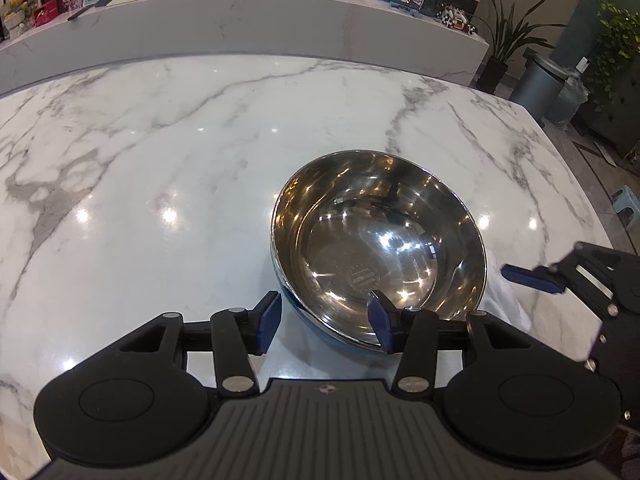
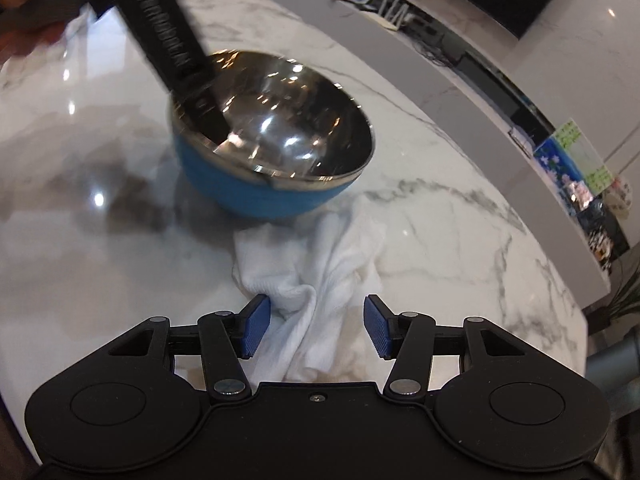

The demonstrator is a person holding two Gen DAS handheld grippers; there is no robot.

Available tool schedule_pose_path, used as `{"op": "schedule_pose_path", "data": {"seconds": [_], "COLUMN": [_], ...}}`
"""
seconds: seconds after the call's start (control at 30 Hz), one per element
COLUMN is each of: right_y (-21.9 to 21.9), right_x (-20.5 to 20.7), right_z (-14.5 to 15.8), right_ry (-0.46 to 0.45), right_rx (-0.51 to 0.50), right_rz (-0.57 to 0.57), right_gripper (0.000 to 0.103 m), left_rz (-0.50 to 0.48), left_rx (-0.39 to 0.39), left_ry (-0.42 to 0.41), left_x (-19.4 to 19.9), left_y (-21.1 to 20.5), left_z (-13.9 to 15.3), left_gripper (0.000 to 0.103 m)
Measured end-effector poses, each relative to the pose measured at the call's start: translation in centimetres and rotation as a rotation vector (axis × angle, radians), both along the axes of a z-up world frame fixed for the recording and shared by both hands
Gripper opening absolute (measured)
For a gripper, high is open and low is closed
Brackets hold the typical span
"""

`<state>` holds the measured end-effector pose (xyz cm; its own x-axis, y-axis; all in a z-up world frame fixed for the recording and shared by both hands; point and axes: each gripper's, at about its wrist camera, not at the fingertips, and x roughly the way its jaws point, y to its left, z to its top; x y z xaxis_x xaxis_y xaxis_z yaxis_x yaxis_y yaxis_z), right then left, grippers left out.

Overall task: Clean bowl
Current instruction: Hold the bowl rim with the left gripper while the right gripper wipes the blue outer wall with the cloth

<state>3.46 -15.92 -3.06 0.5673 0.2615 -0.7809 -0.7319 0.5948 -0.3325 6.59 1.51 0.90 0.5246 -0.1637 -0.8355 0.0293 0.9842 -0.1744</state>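
A steel bowl with a blue outside stands on the marble table. My left gripper is open and straddles the bowl's near rim, with one pad inside the bowl and the other outside. In the right wrist view its black body reaches down over the bowl's far-left rim. A crumpled white cloth lies on the table just beside the bowl. My right gripper is open, with the cloth between its blue pads. One of its fingers shows at the right of the left wrist view.
The table's curved edge runs close on the right; beyond it are a grey bin, potted plants and a small stool. A long ledge with pictures and small items runs behind the table.
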Motion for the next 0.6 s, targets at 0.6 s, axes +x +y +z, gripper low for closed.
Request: {"op": "schedule_pose_path", "data": {"seconds": [0.6], "right_y": [-1.3], "right_x": [2.7], "right_z": [0.0], "right_ry": [0.115], "right_rx": [0.248], "right_rz": [-0.367], "right_gripper": [0.017], "left_rz": [-0.002], "left_rx": [-0.008], "left_ry": [0.015], "left_x": [0.4], "left_y": [0.1], "left_z": [-0.3], "left_gripper": [0.044]}}
